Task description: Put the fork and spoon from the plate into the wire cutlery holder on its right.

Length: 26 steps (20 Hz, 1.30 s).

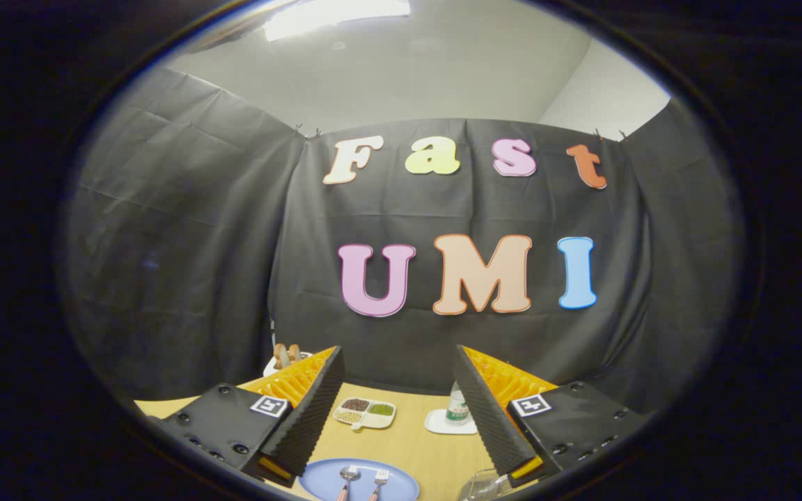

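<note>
A blue plate (324,480) lies on the wooden table, low between my fingers. On it rest a spoon (348,476) and a fork (380,479), side by side with heads pointing away from me, the spoon on the left. The wire cutlery holder (481,483) shows partly to the plate's right, just under my right finger. My gripper (397,362) hangs above the table with its fingers wide apart and nothing between them.
Farther along the table sit a white divided dish (365,412) of beans and grains, a small bottle (455,407) on a white square tray (443,423), and a white dish with brown items (282,356) behind the left finger. Black cloth walls close the booth.
</note>
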Motion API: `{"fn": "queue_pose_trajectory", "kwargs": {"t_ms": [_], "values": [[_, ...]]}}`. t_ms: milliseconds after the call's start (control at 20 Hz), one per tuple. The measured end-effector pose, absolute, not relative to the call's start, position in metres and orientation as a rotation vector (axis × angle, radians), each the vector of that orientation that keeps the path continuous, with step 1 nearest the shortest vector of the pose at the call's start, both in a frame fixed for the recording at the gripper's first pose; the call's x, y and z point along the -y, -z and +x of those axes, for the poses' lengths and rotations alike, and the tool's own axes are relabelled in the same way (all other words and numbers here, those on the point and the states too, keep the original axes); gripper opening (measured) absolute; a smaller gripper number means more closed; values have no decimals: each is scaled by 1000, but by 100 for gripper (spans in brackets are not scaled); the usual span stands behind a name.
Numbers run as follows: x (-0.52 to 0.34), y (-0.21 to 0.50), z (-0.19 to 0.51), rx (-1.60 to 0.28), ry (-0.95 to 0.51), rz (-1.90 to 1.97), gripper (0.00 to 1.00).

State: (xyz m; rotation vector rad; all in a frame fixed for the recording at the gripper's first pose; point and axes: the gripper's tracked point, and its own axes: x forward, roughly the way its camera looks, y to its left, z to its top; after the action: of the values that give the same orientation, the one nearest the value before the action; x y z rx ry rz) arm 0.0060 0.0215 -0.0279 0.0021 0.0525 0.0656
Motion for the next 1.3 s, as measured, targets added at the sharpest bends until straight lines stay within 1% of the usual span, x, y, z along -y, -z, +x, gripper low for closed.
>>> {"fn": "queue_pose_trajectory", "kwargs": {"t_ms": [150,550,1150,1300], "values": [[-35,54,3,-121,-108,30,99],[-36,120,-5,-280,-106,-61,100],[-27,269,-31,-706,-86,-22,100],[-22,294,-34,-781,-75,-39,100]]}}
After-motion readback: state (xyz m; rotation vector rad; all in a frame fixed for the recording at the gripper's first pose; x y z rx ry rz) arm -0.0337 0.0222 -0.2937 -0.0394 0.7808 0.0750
